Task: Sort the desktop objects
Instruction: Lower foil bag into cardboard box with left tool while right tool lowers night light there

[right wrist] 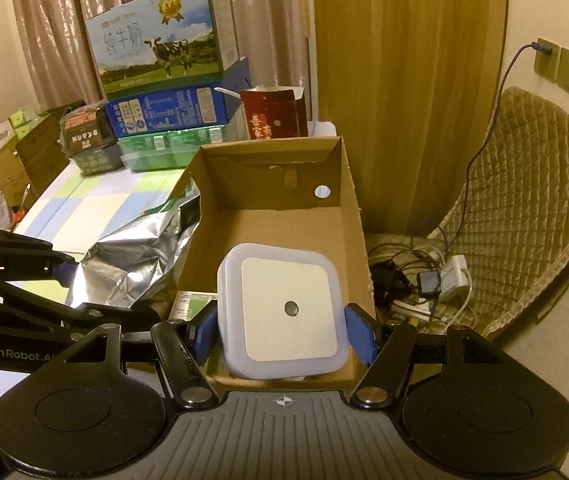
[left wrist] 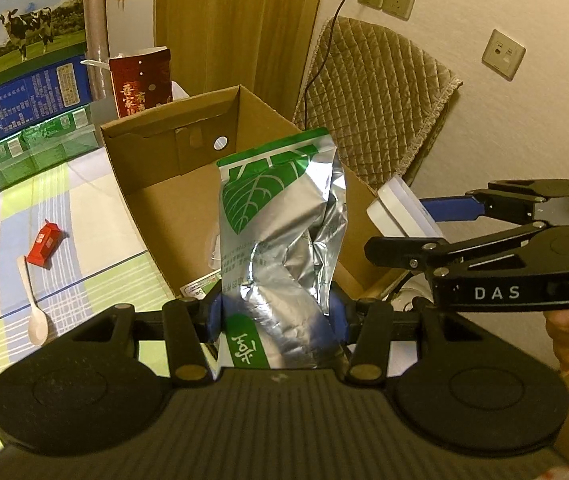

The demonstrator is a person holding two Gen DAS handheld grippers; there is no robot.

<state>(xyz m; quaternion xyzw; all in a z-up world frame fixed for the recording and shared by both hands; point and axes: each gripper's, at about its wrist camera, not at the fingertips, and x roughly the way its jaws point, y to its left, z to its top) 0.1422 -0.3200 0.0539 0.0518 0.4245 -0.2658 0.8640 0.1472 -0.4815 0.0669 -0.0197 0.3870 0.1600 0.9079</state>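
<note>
A tabletop [left wrist: 96,240] covered in a pale green, blue and white checked cloth carries an open brown cardboard box [left wrist: 204,148], which stands near the edge beside a yellow-brown curtain [right wrist: 404,80]. At the far end of the surface a stack of milk cartons printed with cows [right wrist: 164,40] sits before pinkish drapes, with a dark red carton [right wrist: 272,114] next to it. On the cloth to the left of the box lie a small red packet [left wrist: 46,245] and a pale wooden spoon [left wrist: 34,308], close together. Past the tabletop stands a chair with a quilted tan cover [right wrist: 524,208]; tangled cables and a power strip [right wrist: 424,280] lie on its seat, and a lead runs up to a wall socket [right wrist: 544,60].

The left gripper [left wrist: 278,312] has its jaws pinching a silver foil pouch with a green leaf print [left wrist: 280,224], held upright over the box's near edge. The right gripper [right wrist: 284,334] has its jaws clamped on a square white plastic night light [right wrist: 284,308], held above the box's interior.
</note>
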